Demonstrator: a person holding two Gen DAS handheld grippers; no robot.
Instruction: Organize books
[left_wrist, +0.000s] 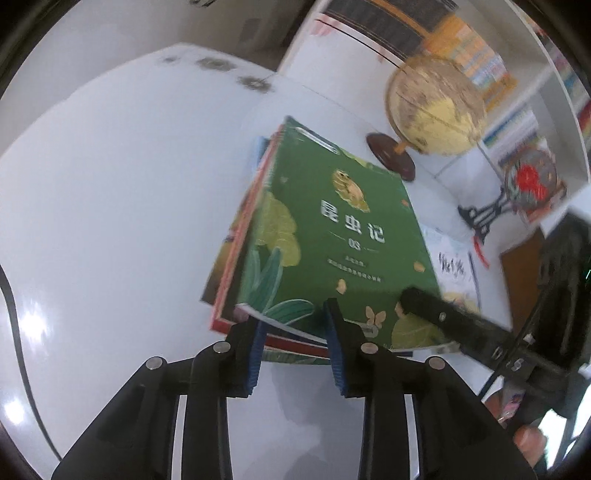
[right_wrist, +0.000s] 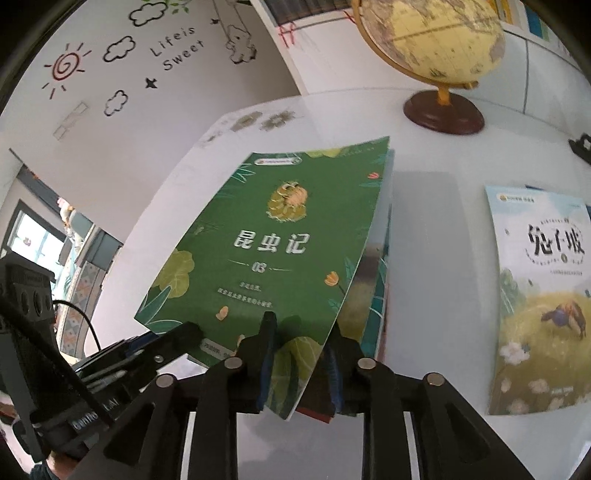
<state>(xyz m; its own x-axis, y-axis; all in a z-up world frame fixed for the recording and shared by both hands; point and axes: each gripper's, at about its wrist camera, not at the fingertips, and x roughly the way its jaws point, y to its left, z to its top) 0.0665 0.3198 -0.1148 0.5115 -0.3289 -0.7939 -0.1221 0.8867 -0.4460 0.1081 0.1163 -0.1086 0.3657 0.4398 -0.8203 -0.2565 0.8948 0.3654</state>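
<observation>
We hold both grippers at the near edge of a small stack of books (left_wrist: 236, 273) lying on the white counter (left_wrist: 110, 221), with the green book (left_wrist: 332, 236) on top. In the left wrist view our left gripper (left_wrist: 293, 334) straddles the near left corner of the green book, and a gap shows between each blue pad and the cover, so its jaws stand slightly spread and pinch nothing. The red-edged books beneath it jut out to the left.

In the right wrist view our right gripper (right_wrist: 301, 350) brackets the near right corner of the same green book (right_wrist: 266, 243), whose cover lifts off the stack there. The corner sits between the pads, but we cannot tell whether they press on it.

To the right of the stack, well apart, a pale blue picture book (right_wrist: 539, 295) lies flat on the counter. Beyond the stack a yellow globe (right_wrist: 439, 37) stands on a dark round base. Further right in the left wrist view, a round ornament (left_wrist: 528, 181) sits on a black stand.
</observation>
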